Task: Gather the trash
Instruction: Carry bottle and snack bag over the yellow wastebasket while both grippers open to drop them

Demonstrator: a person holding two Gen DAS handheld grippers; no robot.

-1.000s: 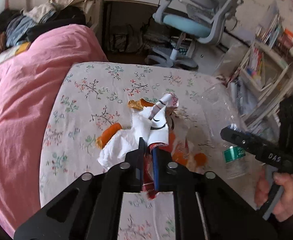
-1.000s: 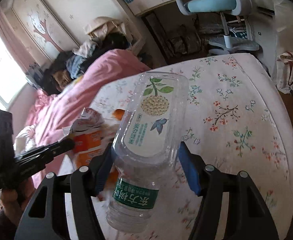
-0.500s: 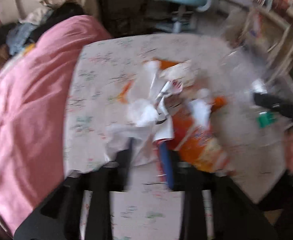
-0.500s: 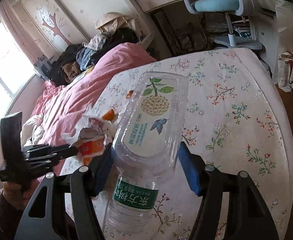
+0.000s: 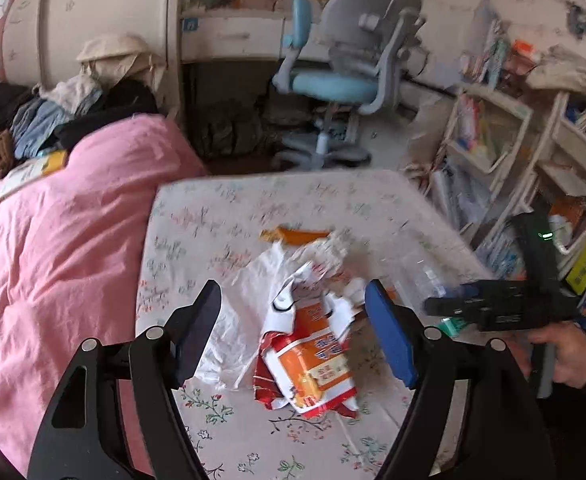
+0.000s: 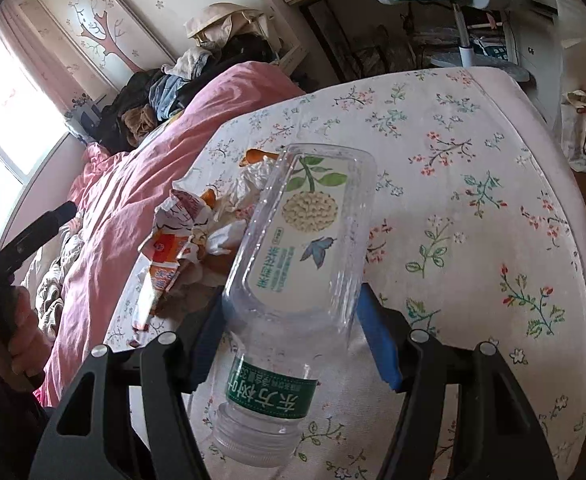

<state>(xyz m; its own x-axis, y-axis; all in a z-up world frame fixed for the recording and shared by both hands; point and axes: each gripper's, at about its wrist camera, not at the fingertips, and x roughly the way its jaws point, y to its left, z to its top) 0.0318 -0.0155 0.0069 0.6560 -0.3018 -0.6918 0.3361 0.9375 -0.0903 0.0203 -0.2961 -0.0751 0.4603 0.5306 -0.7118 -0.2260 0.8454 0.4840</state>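
bedroom; floral bedsheet (image 6: 473, 184) as work surface. item: clear plastic bottle (image 6: 293, 276), green label, cap end toward the camera, clamped between the right gripper (image 6: 293, 332) jaws above the sheet. item: orange snack wrapper (image 5: 313, 360) with white crumpled paper (image 5: 249, 300), lying on the sheet beside the bottle; left gripper (image 5: 293, 320) jaws wide apart over it, gripping nothing. pink duvet (image 5: 53, 248) borders the sheet; blue desk chair (image 5: 341, 76) beyond.

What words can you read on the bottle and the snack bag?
"东方树叶": white letters on the green band of the plastic bottle, seen upside down.
Small print on the bottle's picture label: too small to read.
Print on the orange snack bag: blurred, unreadable.
Book spines on the shelves: too blurred.
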